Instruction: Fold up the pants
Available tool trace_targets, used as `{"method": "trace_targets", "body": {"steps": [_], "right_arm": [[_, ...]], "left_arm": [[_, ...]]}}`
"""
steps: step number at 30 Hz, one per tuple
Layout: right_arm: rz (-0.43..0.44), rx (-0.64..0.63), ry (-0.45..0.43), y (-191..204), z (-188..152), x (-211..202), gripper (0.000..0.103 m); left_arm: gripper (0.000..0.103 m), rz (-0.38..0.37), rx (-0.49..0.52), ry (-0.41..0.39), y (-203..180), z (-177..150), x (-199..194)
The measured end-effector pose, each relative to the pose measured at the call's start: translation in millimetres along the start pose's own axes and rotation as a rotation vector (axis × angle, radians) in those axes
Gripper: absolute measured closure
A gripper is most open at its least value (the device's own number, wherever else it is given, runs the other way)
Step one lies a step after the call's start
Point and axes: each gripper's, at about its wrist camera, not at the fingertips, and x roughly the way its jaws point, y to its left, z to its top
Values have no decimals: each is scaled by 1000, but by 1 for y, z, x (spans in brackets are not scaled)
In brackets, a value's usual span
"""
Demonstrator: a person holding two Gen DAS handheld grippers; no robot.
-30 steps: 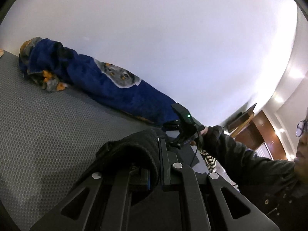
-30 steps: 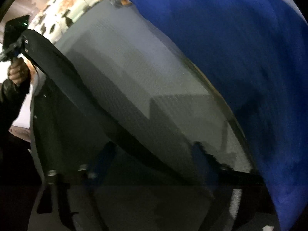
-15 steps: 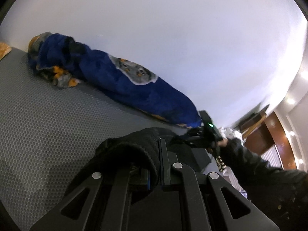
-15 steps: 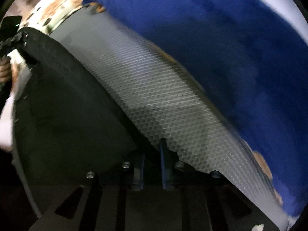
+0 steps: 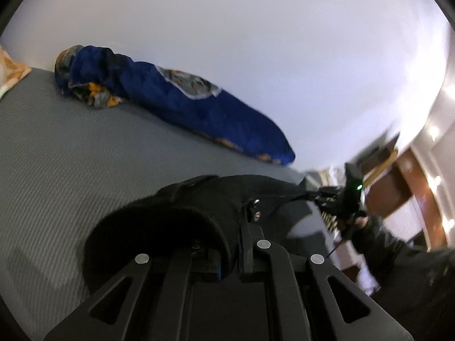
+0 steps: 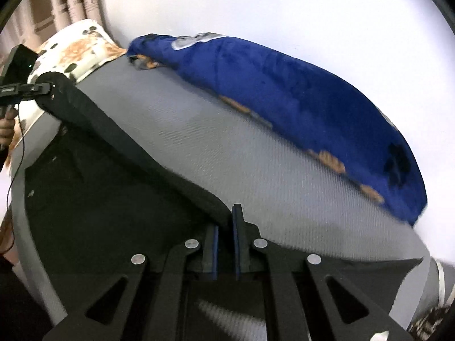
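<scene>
**A:** 2 corners of the black pants point(image 6: 119, 147) are pinched right now, 1 per gripper, and the top edge is stretched taut between them above the grey mattress point(image 6: 256, 170). The left gripper point(image 5: 230, 244) is clamped on a bunched wad of fabric, and the right gripper point(image 6: 226, 227) is closed on a thin bit of the hem. The rest of the pants is draped down in front of the bed.

**B:** The right-side grip looks sketchy. Only a sliver of cloth can be seen between the blue pads point(image 6: 237, 244), so it could probably be yanked out if the edge gets pulled any tighter.

**A:** Agreed. And on the left so much is bunched up that an uneven fold could be ended up with, since the layers there can't be sorted out. The blue blanket point(image 6: 298, 91) along the wall is close too, so it might get snagged if the pants are swung far back.

**B:** What can't be made out?

**A:** Plenty. The legs are cut off at the bottom of both views, so whether they're hanging straight or twisted can't be told. The waistband or cuff question can't be settled either, everything's just black on black. The spotted pillow point(image 6: 76, 48) is half hidden behind the left gripper in the right wrist view, and the room's right edge is blurred.
</scene>
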Motion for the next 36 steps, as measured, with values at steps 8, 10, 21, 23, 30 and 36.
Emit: {"method": "trace_targets", "body": {"steps": [8, 10, 21, 23, 30, 36], "right_arm": [[94, 30, 68, 44, -85, -18, 97], [114, 40, 100, 57, -104, -10, 97], [80, 50, 185, 75, -130, 24, 96], [72, 41, 191, 76, -129, 25, 95], [84, 75, 187, 73, -126, 25, 95], [88, 87, 168, 72, -129, 24, 95]], "left_arm": [[90, 63, 39, 149, -8, -70, -17], [88, 99, 47, 195, -6, -87, -17], [81, 229, 41, 325, -2, -129, -14], [78, 252, 58, 334, -5, -131, -20], [25, 391, -3, 205, -6, -139, -65], [26, 283, -261, 31, -15, -149, -102]]}}
